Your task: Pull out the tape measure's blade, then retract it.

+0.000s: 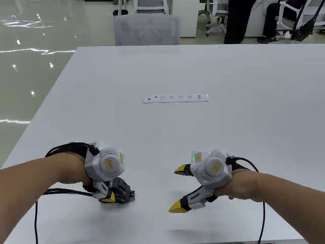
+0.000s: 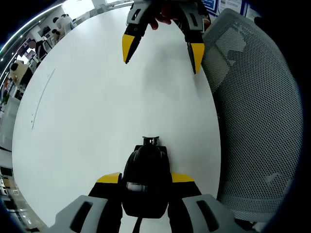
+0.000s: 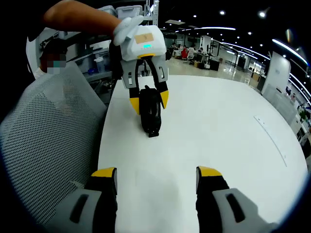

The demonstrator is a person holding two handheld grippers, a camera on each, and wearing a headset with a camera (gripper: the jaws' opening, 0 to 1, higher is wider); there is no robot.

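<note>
A black tape measure (image 2: 146, 179) rests on the white table (image 1: 203, 132), and my left gripper (image 2: 146, 178) is shut on its body. Its blade tip (image 2: 150, 141) pokes out just a little toward the right gripper. In the head view the tape measure (image 1: 121, 192) sits under my left gripper (image 1: 112, 195) at the near left. My right gripper (image 1: 179, 188) stands open a short way to its right, jaws pointed at the tape measure, nothing between them. The right gripper view shows the tape measure (image 3: 149, 111) ahead of my right gripper (image 3: 156, 174), apart from it.
A white power strip (image 1: 175, 98) lies flat at the table's middle. A grey mesh chair (image 2: 257, 121) stands at the near table edge. Another chair (image 1: 147, 29) stands at the far side, with a shiny floor (image 1: 30, 51) to the left.
</note>
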